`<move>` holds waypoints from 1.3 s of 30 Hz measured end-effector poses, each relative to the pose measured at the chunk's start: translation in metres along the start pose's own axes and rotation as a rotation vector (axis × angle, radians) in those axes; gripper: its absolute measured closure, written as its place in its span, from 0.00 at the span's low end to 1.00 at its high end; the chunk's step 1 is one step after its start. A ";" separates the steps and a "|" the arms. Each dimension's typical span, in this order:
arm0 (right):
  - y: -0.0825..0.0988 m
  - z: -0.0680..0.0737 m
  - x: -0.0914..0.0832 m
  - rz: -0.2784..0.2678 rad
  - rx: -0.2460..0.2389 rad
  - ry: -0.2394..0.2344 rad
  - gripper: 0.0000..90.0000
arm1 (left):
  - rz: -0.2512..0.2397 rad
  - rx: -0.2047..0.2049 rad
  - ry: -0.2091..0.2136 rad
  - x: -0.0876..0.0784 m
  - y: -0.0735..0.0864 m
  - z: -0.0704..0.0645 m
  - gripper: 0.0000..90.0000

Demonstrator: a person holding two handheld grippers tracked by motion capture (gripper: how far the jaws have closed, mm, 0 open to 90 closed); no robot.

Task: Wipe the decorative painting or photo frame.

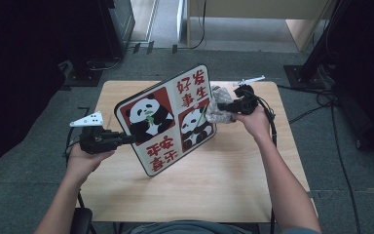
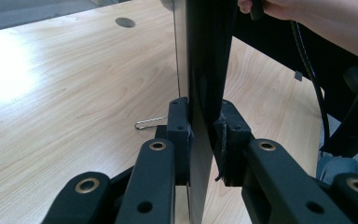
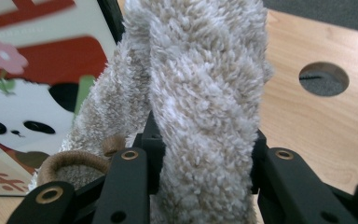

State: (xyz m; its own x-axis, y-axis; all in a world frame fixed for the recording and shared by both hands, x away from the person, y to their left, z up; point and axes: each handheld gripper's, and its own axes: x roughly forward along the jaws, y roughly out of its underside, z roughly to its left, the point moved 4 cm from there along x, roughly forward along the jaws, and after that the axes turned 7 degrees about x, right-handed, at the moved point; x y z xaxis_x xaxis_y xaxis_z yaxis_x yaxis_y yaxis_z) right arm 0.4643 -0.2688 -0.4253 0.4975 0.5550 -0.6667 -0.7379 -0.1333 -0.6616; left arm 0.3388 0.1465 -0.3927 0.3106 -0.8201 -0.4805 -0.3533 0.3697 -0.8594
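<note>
Left tool (image 1: 126, 140), jaws clamped on the lower left edge of the square glossy board printed with pandas and red characters (image 1: 168, 119), holds that board tilted above the light wooden tabletop (image 1: 233, 175); in the left gripper view the two black pads (image 2: 179, 135) pinch the board's dark edge (image 2: 205, 93). Right tool (image 1: 228, 108), jaws closed on a fluffy beige microfibre cloth (image 1: 219, 109), presses the cloth against the board's right side, beside the lower panda panel. The step in hand appears to be wiping the printed face. To do it well, the left grip should hold firm so the board cannot pivot, while the cloth (image 3: 205, 107) travels in overlapping strokes with light, even pressure, its pile flat on the surface and the hard jaws kept off the print.
</note>
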 end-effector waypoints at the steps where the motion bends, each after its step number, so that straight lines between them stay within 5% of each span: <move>1: 0.003 -0.001 0.001 0.003 0.002 0.003 0.72 | 0.000 0.000 0.000 0.000 0.000 0.000 0.87; 39: 0.066 -0.022 0.029 0.001 0.067 0.018 0.72 | 0.002 -0.004 -0.003 0.000 0.000 0.000 0.87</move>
State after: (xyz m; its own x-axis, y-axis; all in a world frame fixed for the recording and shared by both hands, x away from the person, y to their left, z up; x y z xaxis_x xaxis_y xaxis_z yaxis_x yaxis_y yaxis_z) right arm 0.4399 -0.2797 -0.4964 0.5044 0.5400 -0.6737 -0.7668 -0.0786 -0.6371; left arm 0.3385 0.1461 -0.3926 0.3124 -0.8180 -0.4831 -0.3577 0.3699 -0.8575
